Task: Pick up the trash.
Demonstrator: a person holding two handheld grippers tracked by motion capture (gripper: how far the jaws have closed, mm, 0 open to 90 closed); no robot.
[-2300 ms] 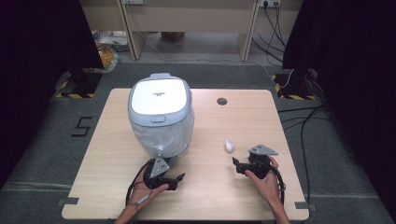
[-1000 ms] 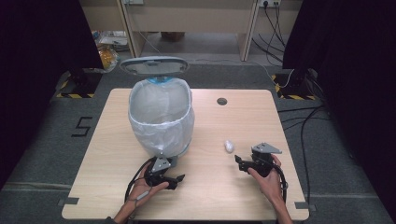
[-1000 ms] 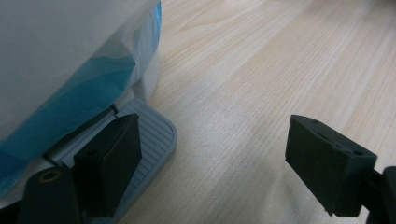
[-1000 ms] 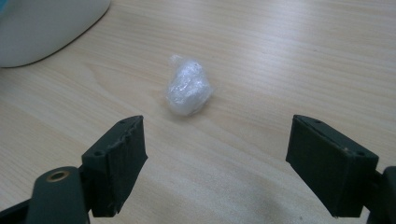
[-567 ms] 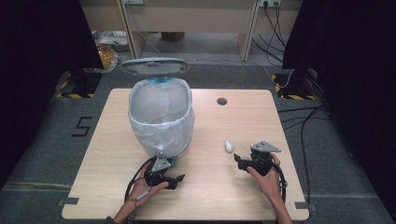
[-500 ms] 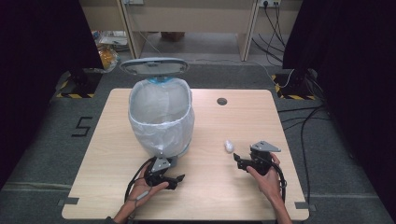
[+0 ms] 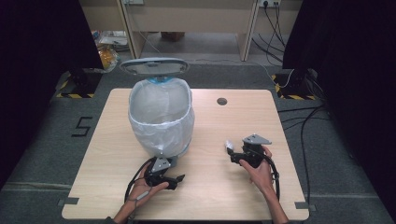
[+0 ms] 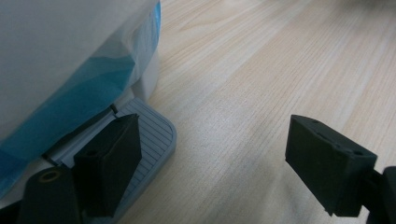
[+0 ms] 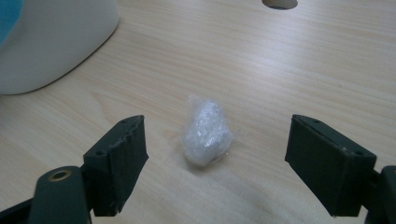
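The small crumpled wad of clear wrap (image 9: pixel 206 132) lies on the bare wooden surface (image 7: pixel 219 196), off to the right of the lined pedal bin (image 7: pixel 161 119), well apart from it. It sits straight ahead of the right tongs (image 9: pixel 236 168), centred in the gap between their two black jaws, which stand wide apart with nothing held. Its long axis runs away from the tongs, roughly along their line of reach, so I judge a straight push forward and a squeeze would catch it across its narrow width. The right hand (image 7: pixel 259 170) is plainly nearer. The left tongs (image 7: pixel 173 179) rest at the bin's foot, jaws also apart, one of them over the grey ribbed pedal (image 8: pixel 152 128). The high view shows the bin's lid (image 7: pixel 154 66) standing open; the left gripper view shows the pedal contact that the high view leaves too small to tell
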